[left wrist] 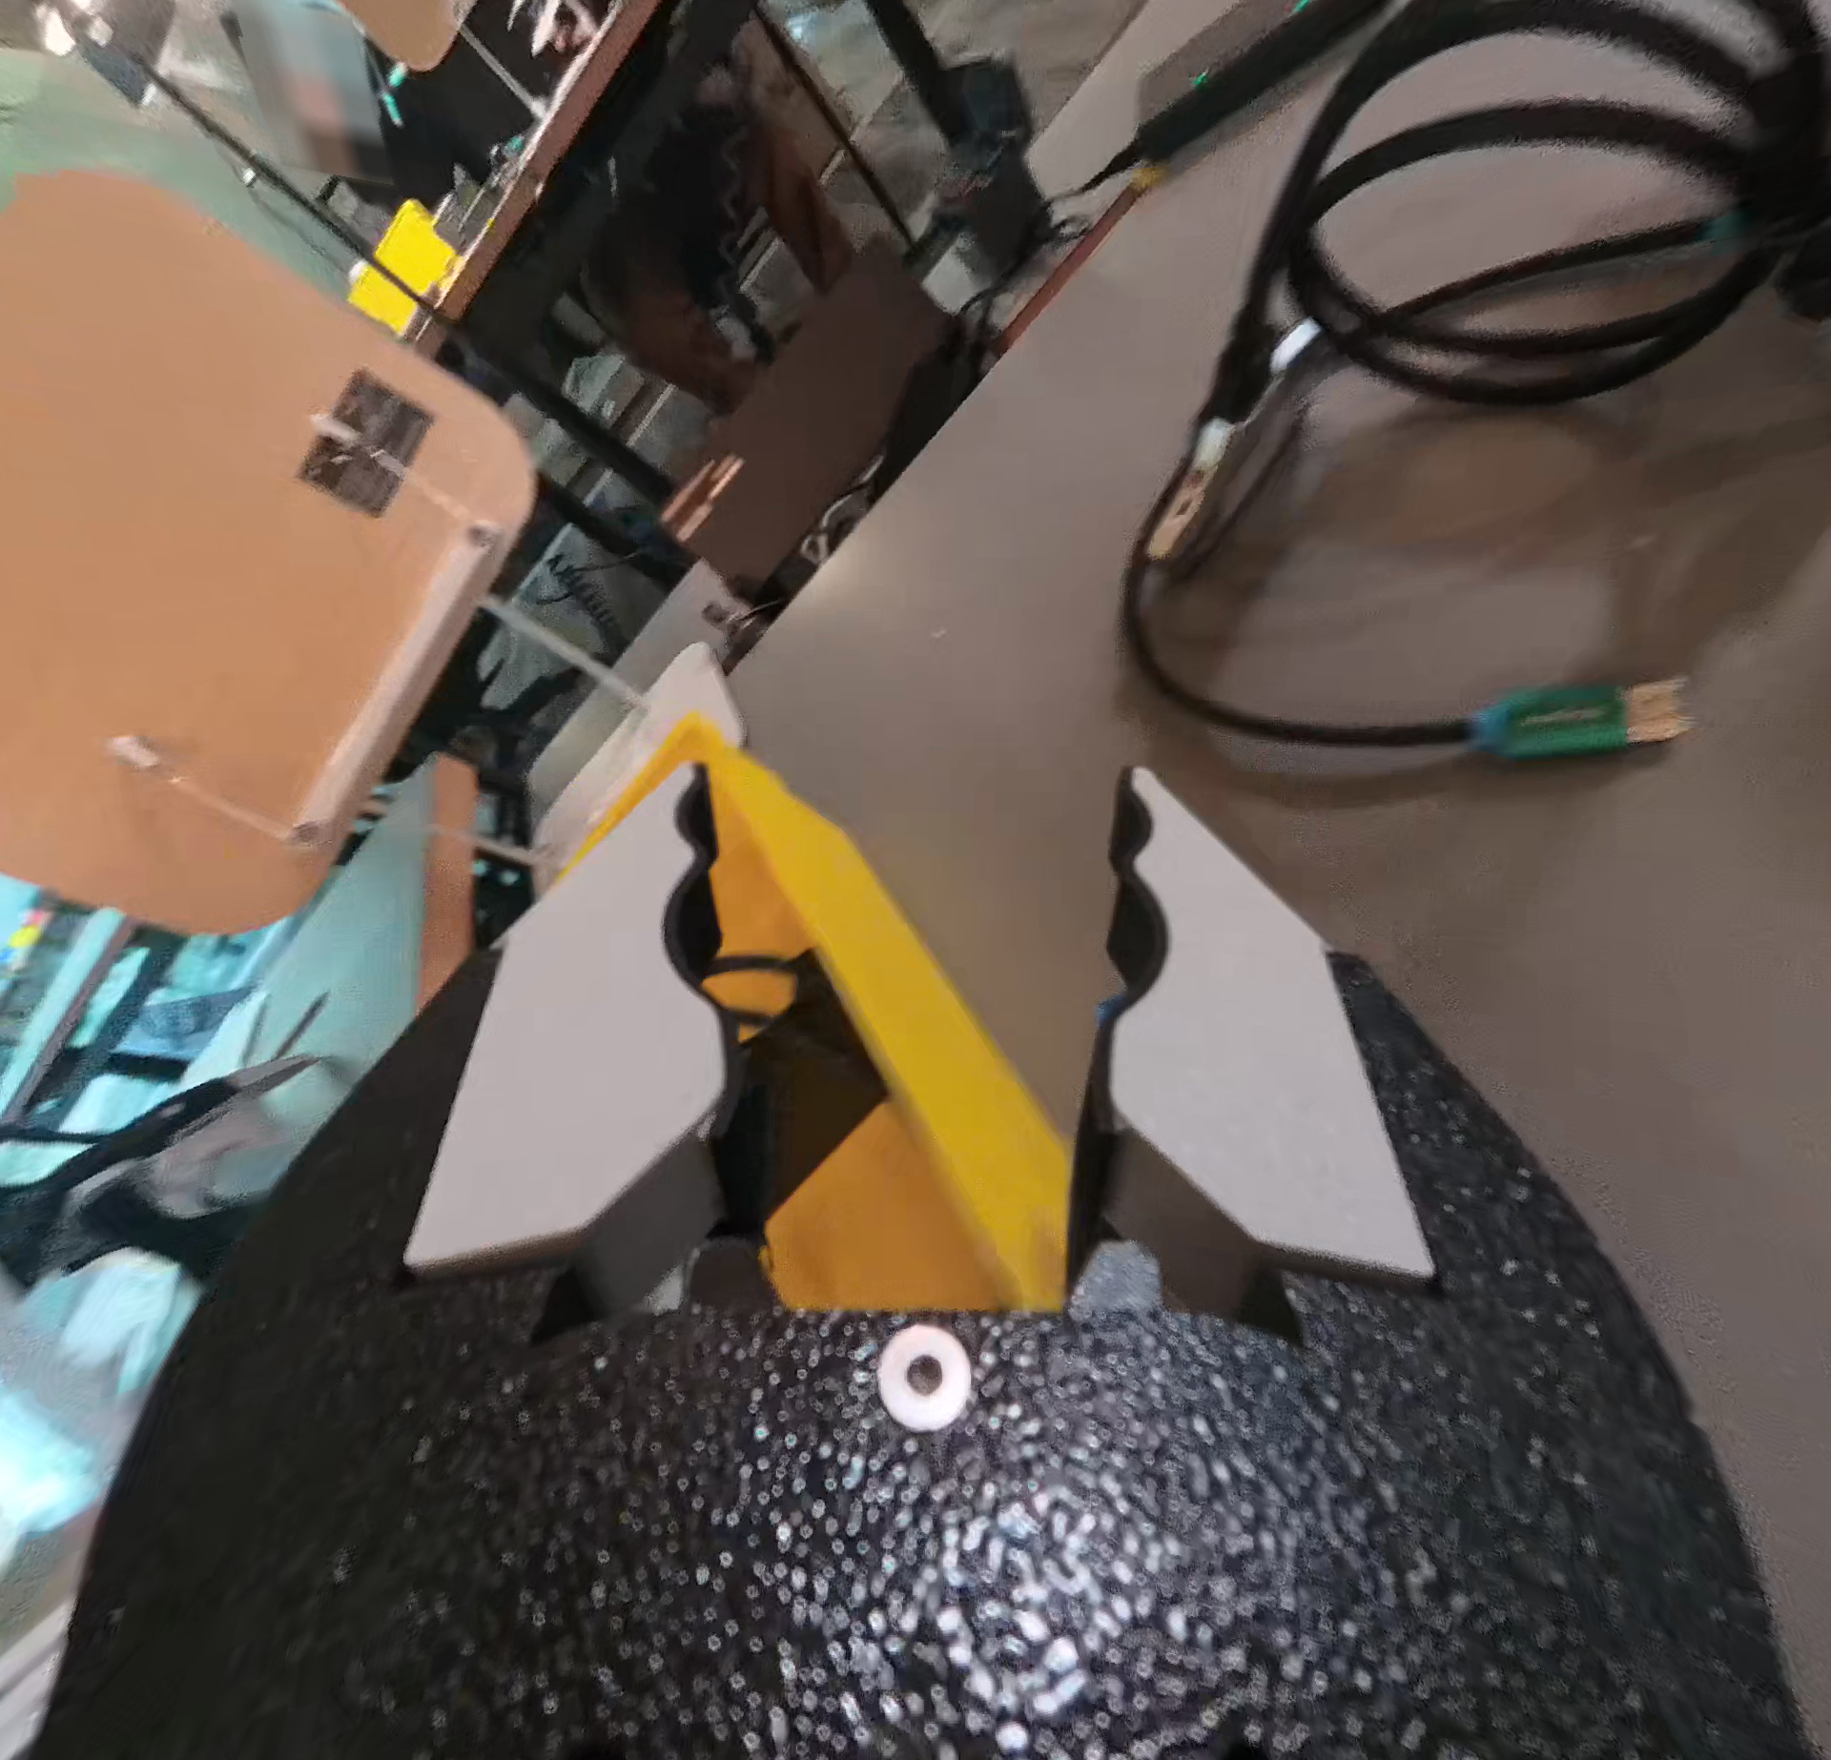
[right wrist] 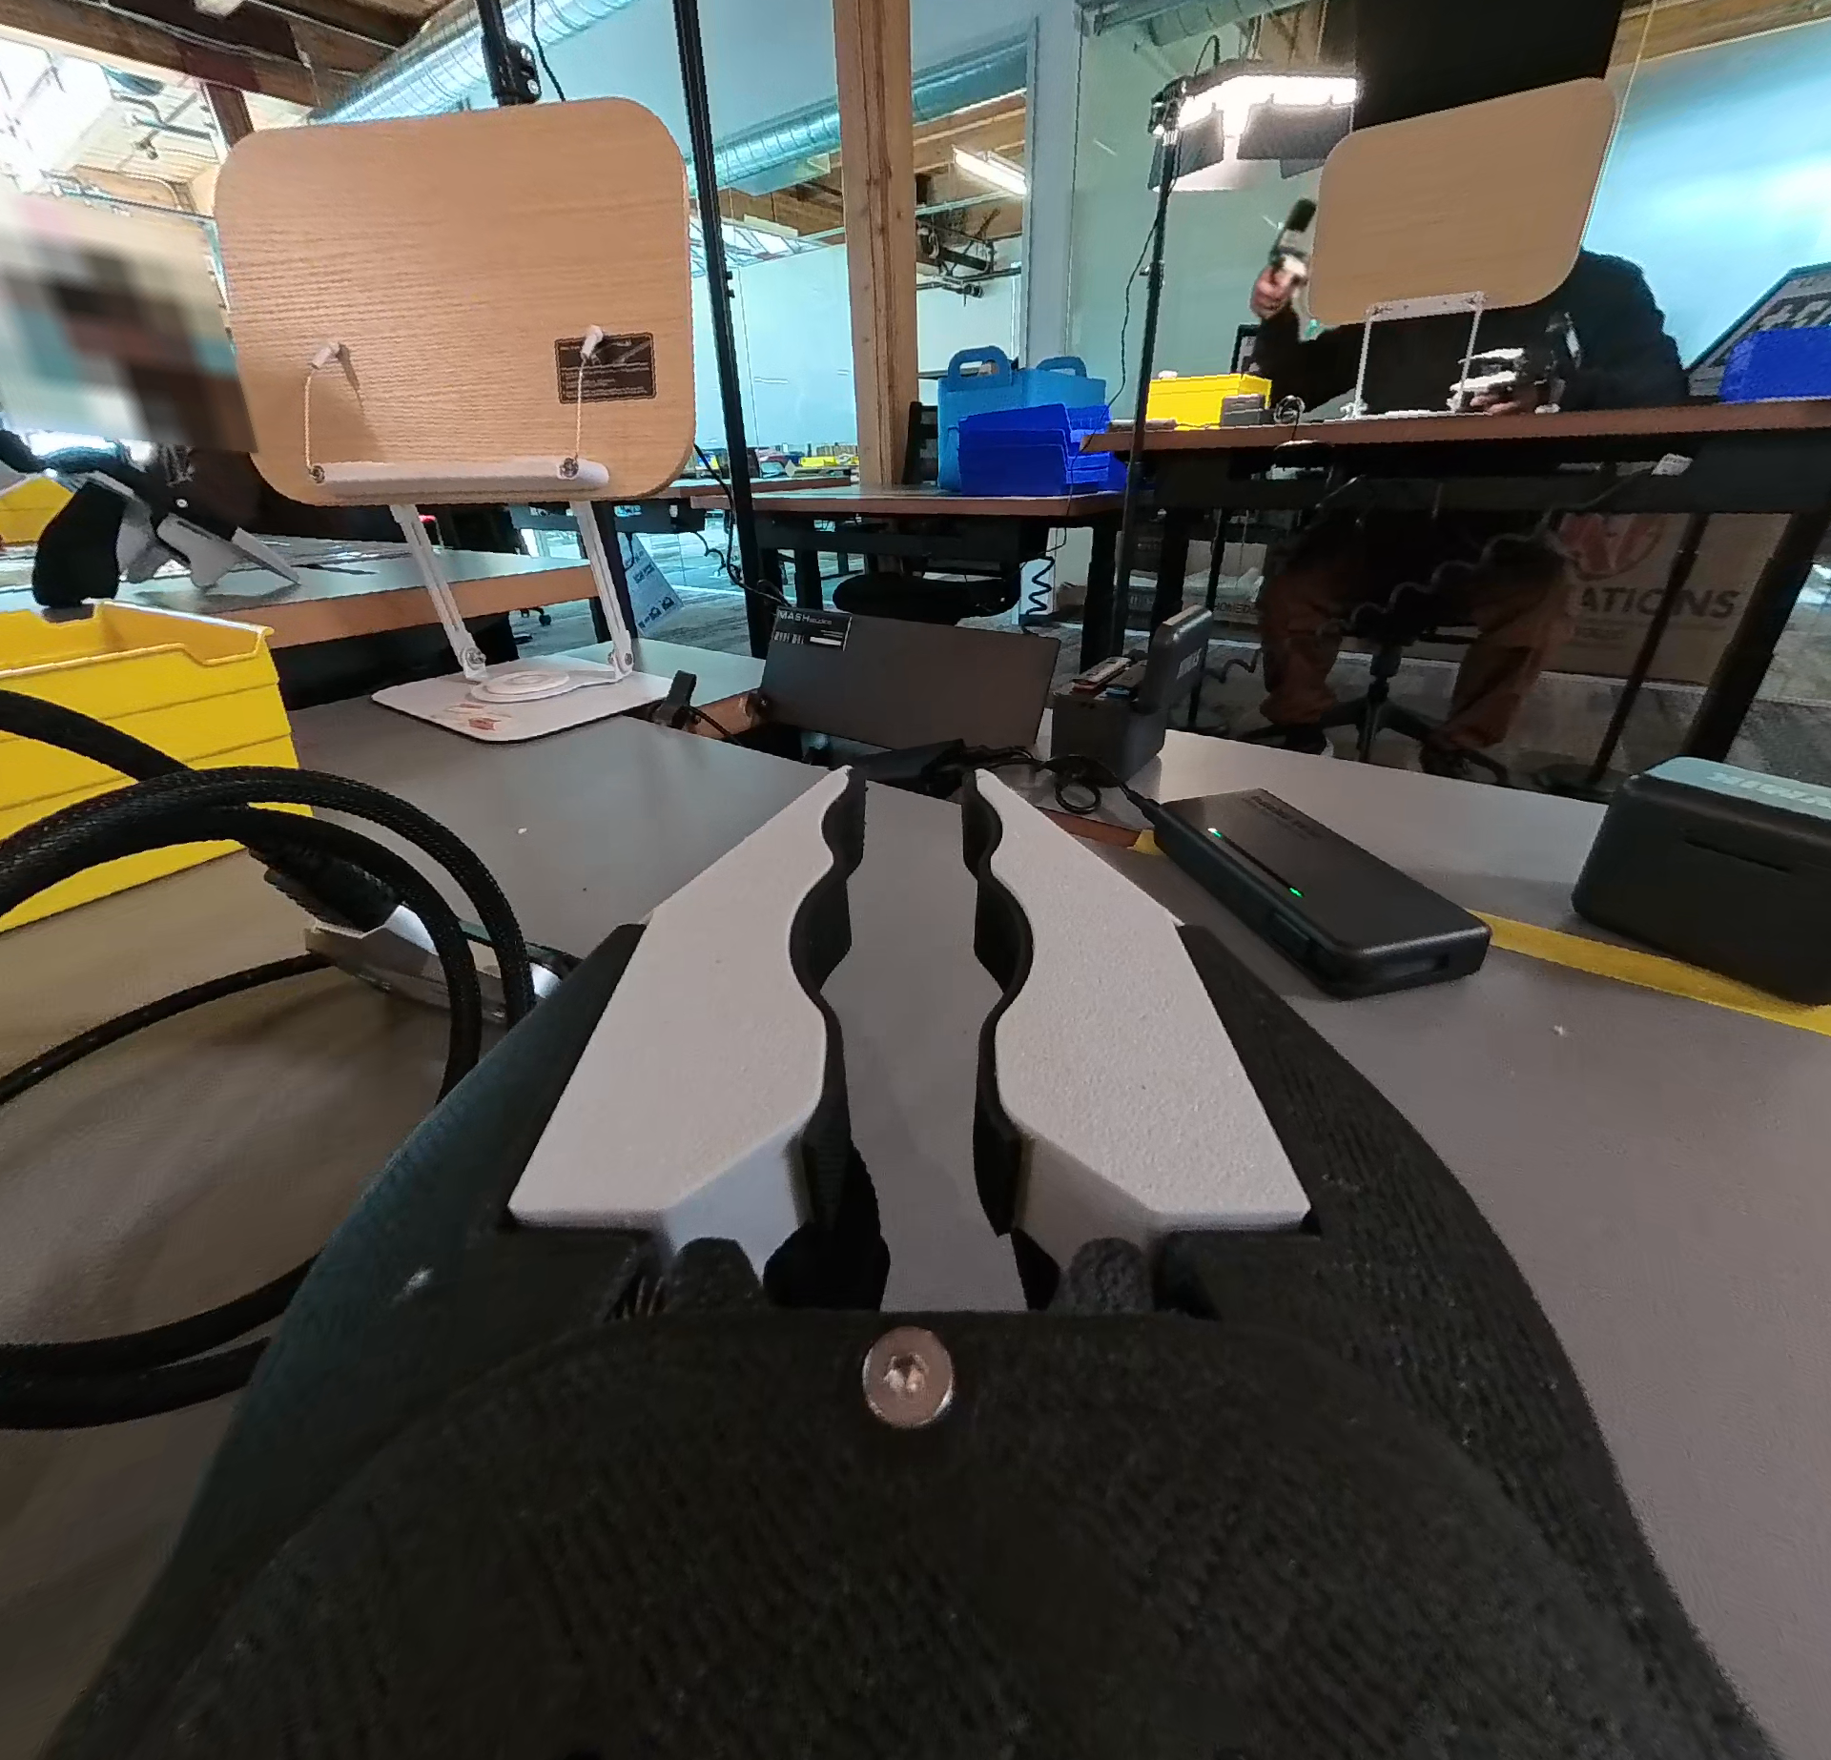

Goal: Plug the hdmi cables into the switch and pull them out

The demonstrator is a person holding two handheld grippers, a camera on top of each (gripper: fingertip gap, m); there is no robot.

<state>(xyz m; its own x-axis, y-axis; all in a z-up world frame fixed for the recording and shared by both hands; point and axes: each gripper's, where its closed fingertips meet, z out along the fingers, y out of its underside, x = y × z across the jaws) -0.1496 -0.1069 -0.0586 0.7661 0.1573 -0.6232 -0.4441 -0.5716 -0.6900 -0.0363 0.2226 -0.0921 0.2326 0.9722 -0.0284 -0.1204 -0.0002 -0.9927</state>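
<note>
L gripper [left wrist: 916,781] tilted, jaws wide apart & empty; R gripper [right wrist: 907,786] level, jaws narrowly apart, empty.

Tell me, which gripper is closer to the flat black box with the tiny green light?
Right, probably. The right gripper rests low on the table with the flat black box just ahead to its right. From the left gripper, the box lies far across the table.

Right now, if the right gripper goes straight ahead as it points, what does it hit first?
Probably bare table, then the black cable clutter at its far edge. The right gripper is slightly open and empty; the switch lies off-line, rightward. Depth unclear.
</note>
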